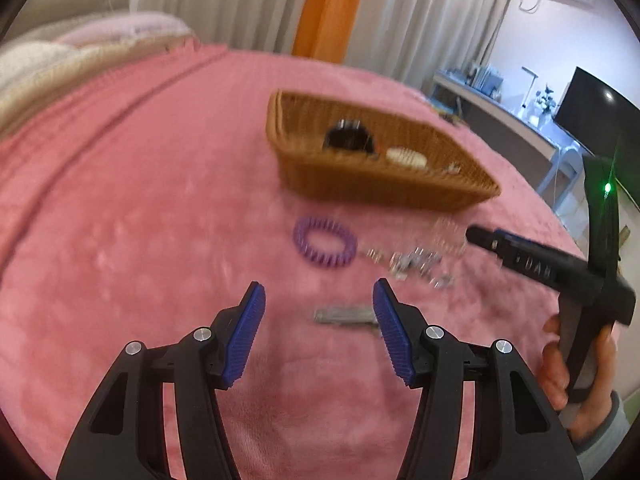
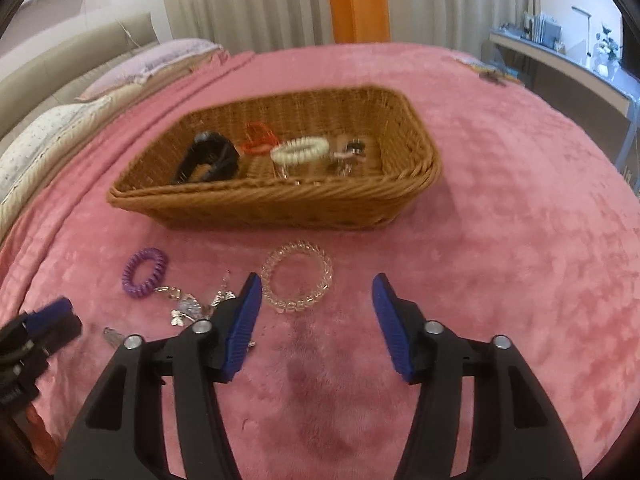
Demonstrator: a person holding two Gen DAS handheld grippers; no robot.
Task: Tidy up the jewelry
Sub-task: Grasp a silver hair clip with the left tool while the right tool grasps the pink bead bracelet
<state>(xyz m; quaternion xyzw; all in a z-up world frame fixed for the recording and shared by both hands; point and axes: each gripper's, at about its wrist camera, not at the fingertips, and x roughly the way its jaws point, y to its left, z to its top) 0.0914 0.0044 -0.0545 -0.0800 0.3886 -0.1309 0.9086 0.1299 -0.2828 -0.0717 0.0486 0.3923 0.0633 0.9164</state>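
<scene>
Both your tongs are spread and hold nothing: left gripper (image 1: 319, 306), right gripper (image 2: 317, 298). The clear coil bracelet (image 2: 297, 276) lies on the pink blanket (image 2: 500, 240) before the basket (image 2: 280, 210) (near rim). Its slick coils may slip a shallow pinch, I'd judge.

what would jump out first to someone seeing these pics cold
Probably the brown wicker basket in the middle of the pink bedspread, already holding hair ties and a black clip. Next, the loose pieces in front of it: a purple coil tie and a clear coil tie, with both open grippers, left and right, pointed their way.
</scene>
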